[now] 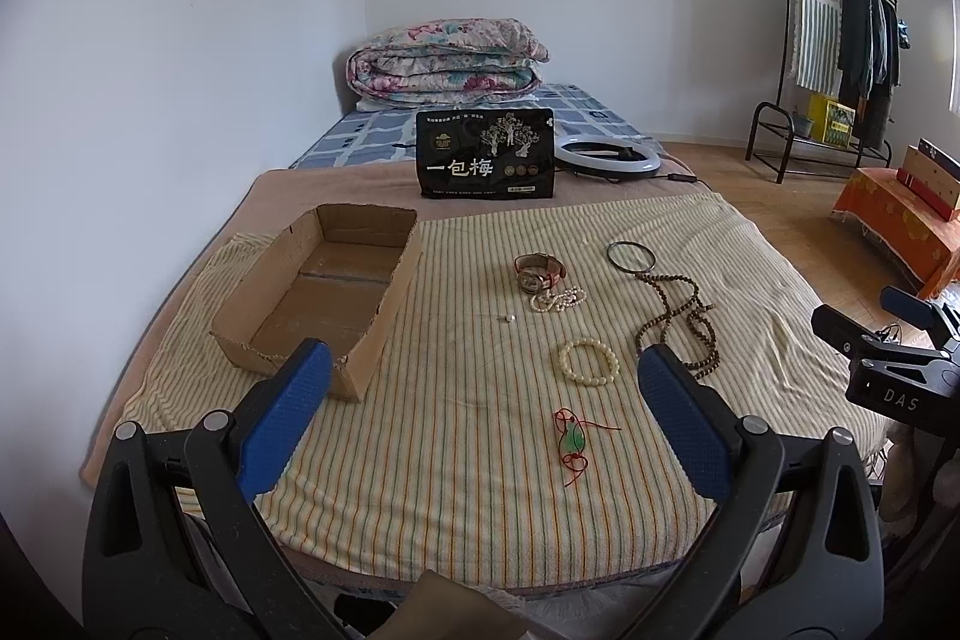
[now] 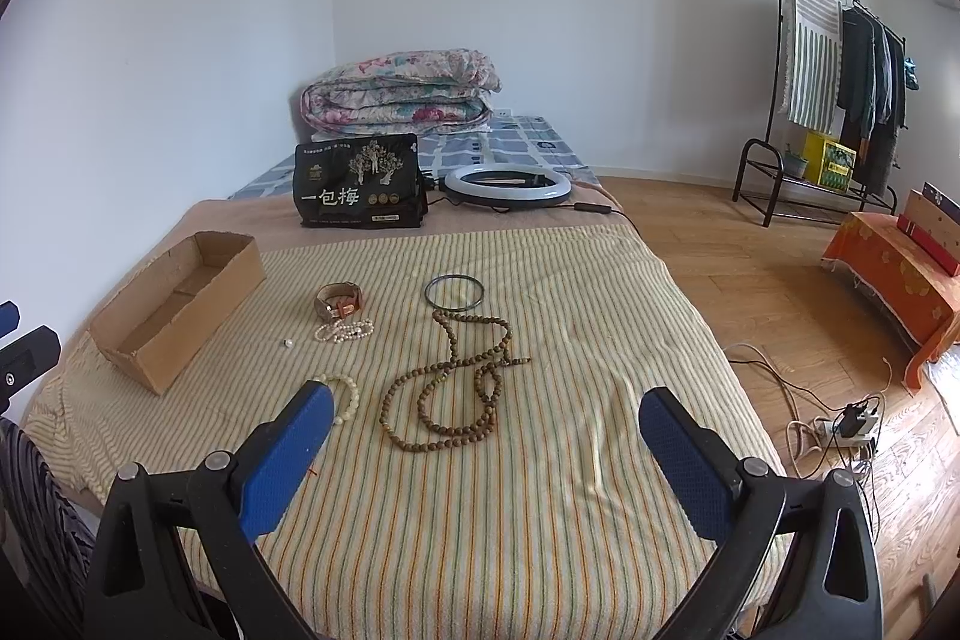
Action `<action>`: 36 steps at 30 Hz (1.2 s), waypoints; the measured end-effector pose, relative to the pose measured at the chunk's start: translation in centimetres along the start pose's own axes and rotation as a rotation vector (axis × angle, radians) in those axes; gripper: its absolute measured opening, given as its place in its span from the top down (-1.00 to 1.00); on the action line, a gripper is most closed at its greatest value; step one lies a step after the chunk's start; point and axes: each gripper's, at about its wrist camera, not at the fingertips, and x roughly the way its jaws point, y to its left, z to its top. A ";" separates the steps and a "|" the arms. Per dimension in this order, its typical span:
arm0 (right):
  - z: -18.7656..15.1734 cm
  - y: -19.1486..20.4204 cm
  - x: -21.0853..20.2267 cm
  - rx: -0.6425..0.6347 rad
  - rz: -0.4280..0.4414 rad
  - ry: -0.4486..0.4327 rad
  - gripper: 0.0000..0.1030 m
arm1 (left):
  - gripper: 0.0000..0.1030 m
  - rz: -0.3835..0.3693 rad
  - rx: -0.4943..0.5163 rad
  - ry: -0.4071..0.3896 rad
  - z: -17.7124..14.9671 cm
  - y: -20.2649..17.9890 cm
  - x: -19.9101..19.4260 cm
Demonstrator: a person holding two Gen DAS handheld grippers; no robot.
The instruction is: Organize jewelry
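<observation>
Two hand-held grippers with blue textured pads hover above a yellow striped towel (image 1: 420,460) spread on the bed: the left gripper (image 1: 483,367) and the right gripper (image 2: 486,415) each have fingers spread wide, holding nothing. Nearest the left gripper lies a green pendant on a tangled red cord (image 1: 573,439), and just beyond it a cream beaded bracelet (image 1: 589,363). To the right a long brown wooden bead necklace (image 2: 456,388) sprawls in loops. Farther on sit a tiny loose pearl (image 1: 510,318), a white pearl strand (image 1: 558,300) touching a brown-strapped wristwatch (image 1: 538,271), and a thin dark bangle (image 1: 631,256). An open brown cardboard box (image 1: 318,292) rests to the left, well apart from the jewelry. Behind the towel stand a black printed bag (image 1: 485,154) and a white ring light (image 1: 609,156), then a folded floral quilt (image 1: 447,61).
</observation>
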 end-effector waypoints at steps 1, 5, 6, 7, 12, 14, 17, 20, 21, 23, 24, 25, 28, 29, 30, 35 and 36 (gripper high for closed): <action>0.0 0.0 0.0 0.000 -0.001 0.000 -0.99 | -1.00 0.001 0.001 0.000 0.0 0.0 0.0; 0.0 0.0 0.0 -0.003 0.000 -0.002 -1.00 | -1.00 0.000 0.000 0.000 0.0 0.0 0.0; 0.0 0.0 0.0 -0.004 0.000 -0.001 -0.99 | -1.00 0.002 0.001 -0.001 0.0 0.0 0.0; 0.0 0.1 0.0 -0.006 0.001 -0.001 -1.00 | -1.00 0.002 0.001 -0.001 0.0 0.0 0.0; -0.1 0.2 0.1 -0.008 0.001 0.001 -0.99 | -1.00 0.003 -0.003 -0.001 0.0 0.1 0.2; -0.1 0.2 0.1 -0.009 0.000 0.001 -1.00 | -1.00 0.004 -0.002 -0.001 0.0 0.1 0.2; -0.1 0.3 0.1 -0.011 0.001 0.004 -1.00 | -1.00 0.004 0.000 0.001 0.0 0.2 0.3; -0.1 0.5 0.2 -0.015 0.003 0.006 -0.99 | -1.00 0.005 0.004 0.001 -0.1 0.3 0.4; -0.1 0.5 0.3 -0.016 0.003 0.007 -0.99 | -1.00 0.005 0.005 0.002 -0.1 0.3 0.4; -0.1 0.5 0.3 -0.016 0.004 0.008 -1.00 | -1.00 0.005 0.004 0.003 -0.1 0.4 0.5; -0.1 0.6 0.3 -0.017 0.005 0.009 -1.00 | -1.00 0.005 0.004 0.002 -0.1 0.3 0.5; -0.1 0.6 0.3 -0.017 0.006 0.010 -0.99 | -1.00 0.007 0.005 0.001 -0.1 0.3 0.5; -0.1 0.7 0.4 -0.021 0.008 0.015 -1.00 | -1.00 0.009 0.004 0.004 -0.3 0.4 0.8; -0.1 0.7 0.5 -0.022 0.008 0.019 -0.99 | -1.00 0.012 0.005 0.005 -0.3 0.4 0.9; -0.1 0.8 0.6 -0.024 0.008 0.022 -0.99 | -1.00 0.016 0.005 0.007 -0.3 0.5 1.0; 0.1 0.7 1.2 -0.016 0.018 0.052 -0.99 | -1.00 0.042 -0.012 0.014 -0.1 1.9 1.5; 0.2 0.6 1.3 -0.011 0.024 0.060 -1.00 | -1.00 0.049 -0.015 0.015 0.0 2.2 1.5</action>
